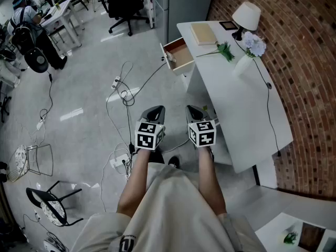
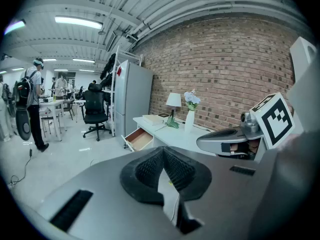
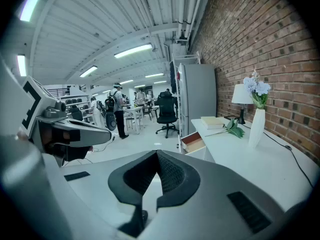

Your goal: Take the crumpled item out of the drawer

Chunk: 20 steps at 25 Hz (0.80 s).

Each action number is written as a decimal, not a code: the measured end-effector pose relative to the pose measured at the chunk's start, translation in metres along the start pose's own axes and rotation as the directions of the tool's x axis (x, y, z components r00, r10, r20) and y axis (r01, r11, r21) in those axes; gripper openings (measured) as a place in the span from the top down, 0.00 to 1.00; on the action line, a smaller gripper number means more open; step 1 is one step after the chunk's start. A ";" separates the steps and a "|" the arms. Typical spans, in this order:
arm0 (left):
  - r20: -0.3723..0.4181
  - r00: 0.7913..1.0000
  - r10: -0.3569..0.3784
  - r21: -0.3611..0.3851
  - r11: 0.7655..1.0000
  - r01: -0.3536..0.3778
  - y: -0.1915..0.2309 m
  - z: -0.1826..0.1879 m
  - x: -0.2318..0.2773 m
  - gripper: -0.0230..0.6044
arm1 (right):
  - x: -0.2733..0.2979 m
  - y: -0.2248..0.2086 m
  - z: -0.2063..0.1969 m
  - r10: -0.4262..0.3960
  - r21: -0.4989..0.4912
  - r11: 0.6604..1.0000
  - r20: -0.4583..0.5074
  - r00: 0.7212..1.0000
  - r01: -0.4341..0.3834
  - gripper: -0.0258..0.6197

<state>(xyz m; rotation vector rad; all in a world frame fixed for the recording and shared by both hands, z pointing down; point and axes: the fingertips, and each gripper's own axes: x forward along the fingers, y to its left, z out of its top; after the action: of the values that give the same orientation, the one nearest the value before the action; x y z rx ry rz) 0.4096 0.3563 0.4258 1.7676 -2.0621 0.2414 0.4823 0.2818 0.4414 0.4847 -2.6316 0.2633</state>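
Note:
The white desk [image 1: 236, 104] has one drawer [image 1: 177, 54] pulled open at its far left corner, showing a bare wooden inside. No crumpled item shows in any view. I hold both grippers side by side in front of my body, well short of the drawer. The left gripper [image 1: 153, 111] is shut with nothing between its pads, and the right gripper [image 1: 193, 109] is shut and empty too. In the left gripper view the drawer [image 2: 139, 139] lies far ahead beyond the closed tips [image 2: 162, 153]. The right gripper view also shows the drawer [image 3: 194, 142] past its closed tips [image 3: 157, 155].
On the desk stand a lamp [image 1: 247, 16], a white vase with flowers [image 1: 243, 64], a book [image 1: 203, 33] and a green sprig [image 1: 226, 51]. Cables and a power strip [image 1: 123, 96] trail over the floor. A grey cabinet [image 1: 184, 1] and an office chair [image 1: 123, 4] stand behind.

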 end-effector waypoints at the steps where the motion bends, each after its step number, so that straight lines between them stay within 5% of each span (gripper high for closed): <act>1: 0.002 1.000 0.004 -0.001 1.000 -0.004 0.001 0.001 0.000 0.94 | 0.000 0.000 0.000 0.000 -0.002 1.000 0.001 1.000 0.000 0.92; 11: 0.018 0.999 0.041 0.042 0.998 -0.041 0.009 0.017 -0.002 0.94 | 0.004 -0.007 0.006 0.014 0.006 1.000 0.031 0.999 -0.014 0.92; 20: 0.027 0.993 0.112 -0.049 0.993 -0.110 0.062 0.022 -0.014 0.94 | 0.021 -0.024 0.015 0.055 0.089 0.994 0.066 0.996 -0.061 0.92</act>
<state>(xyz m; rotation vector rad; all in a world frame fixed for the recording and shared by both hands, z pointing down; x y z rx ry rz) 0.3462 0.3711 0.4085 1.6404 -2.1723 0.1972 0.4680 0.2497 0.4408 0.4537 -2.7072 0.3934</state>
